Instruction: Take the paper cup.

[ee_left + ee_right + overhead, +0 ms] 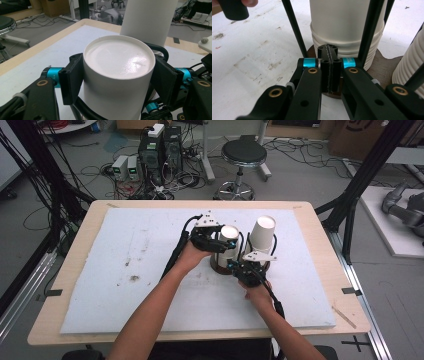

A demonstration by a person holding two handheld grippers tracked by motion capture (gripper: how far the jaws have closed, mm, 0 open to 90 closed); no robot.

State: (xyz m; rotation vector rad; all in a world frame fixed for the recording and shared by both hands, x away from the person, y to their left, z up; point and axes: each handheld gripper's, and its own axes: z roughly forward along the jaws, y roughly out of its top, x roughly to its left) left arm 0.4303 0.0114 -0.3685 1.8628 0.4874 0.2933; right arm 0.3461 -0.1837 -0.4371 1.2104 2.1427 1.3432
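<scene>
High view above the table (75, 270); both gripper views close on the cups (117, 72).

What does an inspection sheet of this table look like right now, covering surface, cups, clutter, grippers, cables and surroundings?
Surface: wooden table under a white sheet with dark smudges.
Job's things: two stacks of upturned white paper cups in a black wire holder on a brown base; left stack, right stack.
Clutter: nothing seen.
Grippers: left gripper has its pads against the left stack's top cup; right gripper is shut at the base's edge, whether it pinches it is unclear.
Cables: black cable trails from the left gripper.
Surroundings: stool, computer boxes, floor wiring.
</scene>
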